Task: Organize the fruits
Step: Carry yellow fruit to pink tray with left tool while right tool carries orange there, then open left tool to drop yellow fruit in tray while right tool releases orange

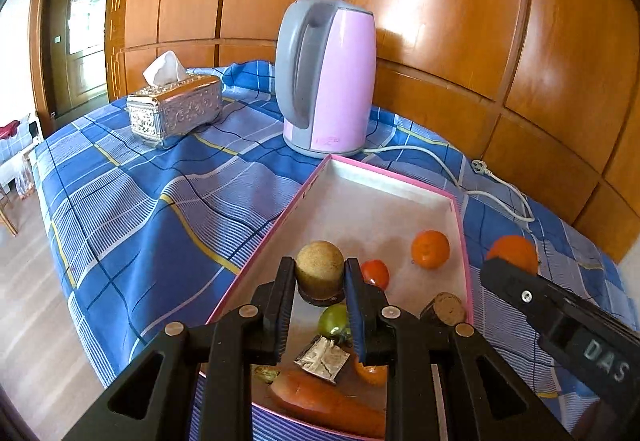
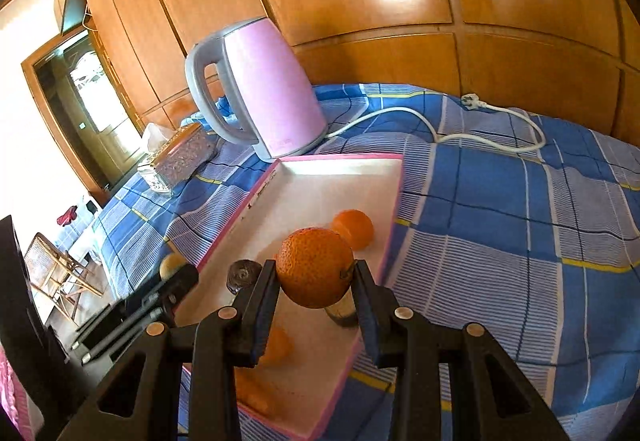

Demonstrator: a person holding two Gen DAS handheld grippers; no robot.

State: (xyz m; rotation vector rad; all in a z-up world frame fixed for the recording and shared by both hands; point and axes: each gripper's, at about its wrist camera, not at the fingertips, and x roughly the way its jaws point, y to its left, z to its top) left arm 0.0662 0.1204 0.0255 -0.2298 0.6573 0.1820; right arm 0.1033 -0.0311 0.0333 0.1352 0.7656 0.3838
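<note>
A pink-rimmed white tray (image 1: 384, 197) lies on the blue plaid cloth. My left gripper (image 1: 320, 275) is shut on a brown kiwi (image 1: 319, 267) and holds it above the tray's near half. In the tray lie a tangerine (image 1: 430, 249), a red tomato (image 1: 376, 274), a green tomato (image 1: 334, 319), a carrot (image 1: 320, 401) and a cut kiwi piece (image 1: 446, 307). My right gripper (image 2: 316, 277) is shut on an orange (image 2: 314, 267) above the tray's (image 2: 340, 169) right edge; it shows in the left wrist view (image 1: 514, 253) too. Another tangerine (image 2: 354, 227) sits behind it.
A pink and grey kettle (image 1: 326, 81) stands just beyond the tray, its white cord and plug (image 1: 480, 169) trailing right. A silver tissue box (image 1: 176, 109) sits at the far left. A foil packet (image 1: 322, 359) lies in the tray. Wooden wall panels stand behind; the table edge drops off at left.
</note>
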